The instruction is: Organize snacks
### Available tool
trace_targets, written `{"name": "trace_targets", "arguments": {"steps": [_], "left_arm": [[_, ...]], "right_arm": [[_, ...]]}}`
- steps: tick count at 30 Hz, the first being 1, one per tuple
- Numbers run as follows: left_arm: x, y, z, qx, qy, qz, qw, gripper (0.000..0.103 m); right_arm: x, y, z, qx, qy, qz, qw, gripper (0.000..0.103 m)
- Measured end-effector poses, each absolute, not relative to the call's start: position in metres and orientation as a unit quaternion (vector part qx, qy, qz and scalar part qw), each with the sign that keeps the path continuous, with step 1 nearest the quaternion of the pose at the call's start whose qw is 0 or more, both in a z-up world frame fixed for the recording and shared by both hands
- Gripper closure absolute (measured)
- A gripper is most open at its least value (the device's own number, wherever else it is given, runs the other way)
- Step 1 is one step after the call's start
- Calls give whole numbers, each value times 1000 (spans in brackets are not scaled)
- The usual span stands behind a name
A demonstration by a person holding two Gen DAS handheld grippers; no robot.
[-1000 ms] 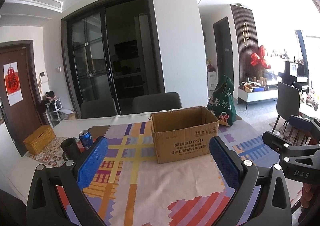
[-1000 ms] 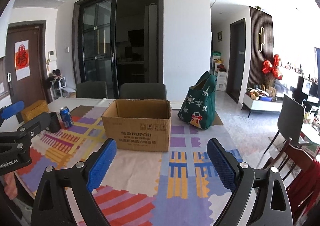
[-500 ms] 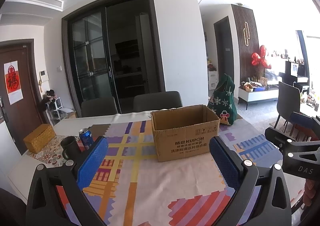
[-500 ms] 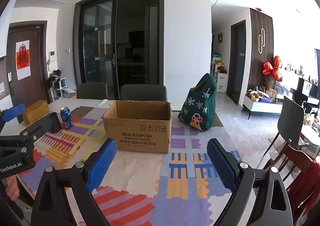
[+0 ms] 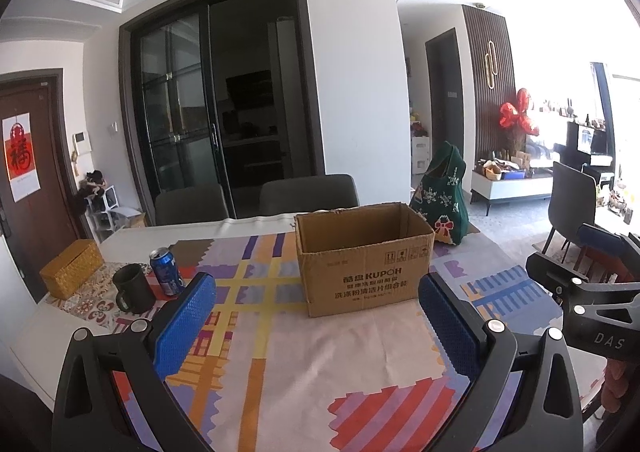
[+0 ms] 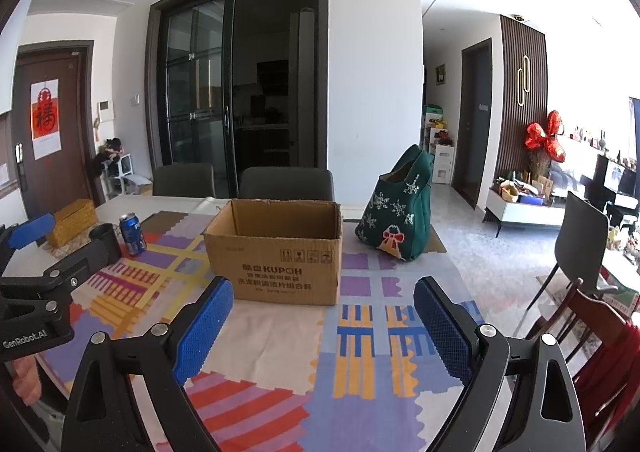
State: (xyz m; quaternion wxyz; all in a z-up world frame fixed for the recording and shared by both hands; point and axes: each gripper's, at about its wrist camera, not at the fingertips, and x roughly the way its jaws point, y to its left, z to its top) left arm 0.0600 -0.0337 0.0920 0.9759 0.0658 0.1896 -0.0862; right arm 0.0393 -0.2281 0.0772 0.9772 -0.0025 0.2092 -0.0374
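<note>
Both grippers hover over the near edge of the worktop (image 6: 256, 336), aimed at the cardboard box (image 6: 280, 252). The left gripper (image 5: 316, 316) and right gripper (image 6: 323, 318) hold their jaws spread wide, grasping nothing. The box stands open-topped mid-worktop, handy for filling; its floor is hidden. Far right, a green bag (image 6: 400, 208) slumps upright, contents unseen. No loose snacks show; a blue can (image 5: 166, 270) and dark mug (image 5: 132, 288) stand left.

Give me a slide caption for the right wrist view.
Open right gripper faces an open brown cardboard box on a patchwork tablecloth, green festive fabric bag behind.
</note>
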Motion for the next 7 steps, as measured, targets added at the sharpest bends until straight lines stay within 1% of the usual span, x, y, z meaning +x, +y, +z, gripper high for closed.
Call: {"name": "trace_targets", "arguments": {"steps": [7], "left_arm": [[63, -34, 89, 62, 196, -87, 975, 0]], "right_arm": [[42, -229, 73, -3, 215, -35, 976, 10]]}}
